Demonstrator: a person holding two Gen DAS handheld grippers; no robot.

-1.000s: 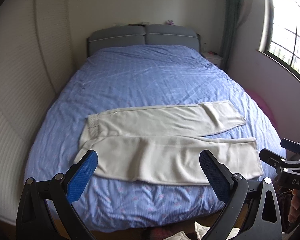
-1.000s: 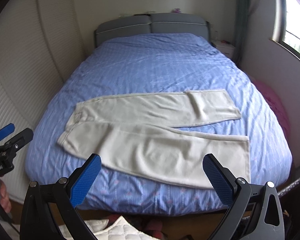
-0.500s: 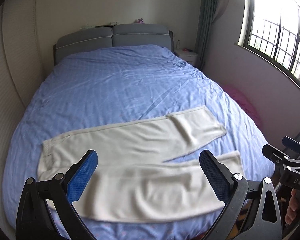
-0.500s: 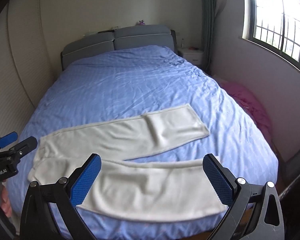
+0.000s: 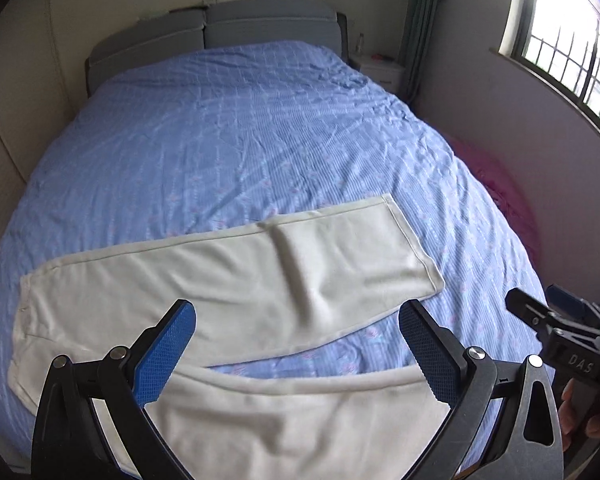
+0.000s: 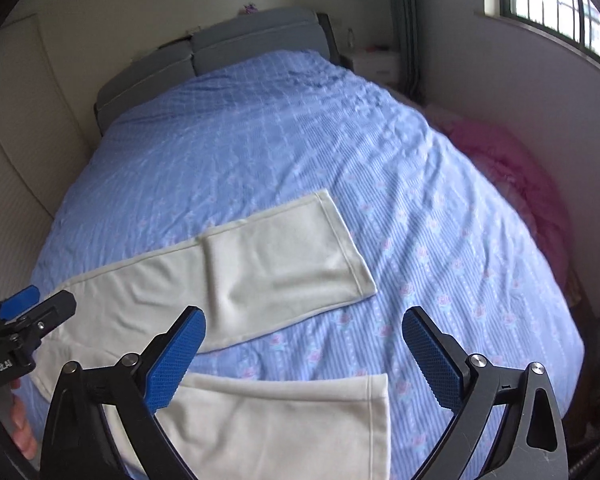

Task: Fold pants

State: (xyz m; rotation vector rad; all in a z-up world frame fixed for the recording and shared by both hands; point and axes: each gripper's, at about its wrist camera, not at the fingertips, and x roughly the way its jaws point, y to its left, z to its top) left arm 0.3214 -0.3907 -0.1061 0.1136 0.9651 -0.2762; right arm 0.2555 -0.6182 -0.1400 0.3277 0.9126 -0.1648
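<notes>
A wide bed covered in a blue checked quilt with small pink flowers fills most of both views, its grey padded headboard against the far cream wall. A barred window lets in daylight on the right, with a dark green curtain hanging beside it and a small white bedside cabinet below. A heap of pink fabric lies between the bed's right side and the wall.

The cream-white pants lie flat across the near part of the quilt, waistband toward the left and the two legs stretching to the right. The legs are spread apart in a narrow V, with a strip of blue quilt showing between them. The farther leg ends in a hemmed cuff well onto the bed; the nearer leg runs along the bed's near edge, and its cuff shows in the right wrist view.

The left gripper, black with blue textured pads, hovers above the nearer leg with its jaws spread wide and nothing between them. The right gripper is likewise gaping wide and empty, above the nearer leg's cuff end. Each gripper appears at the edge of the other's view, with part of a hand on its handle.
</notes>
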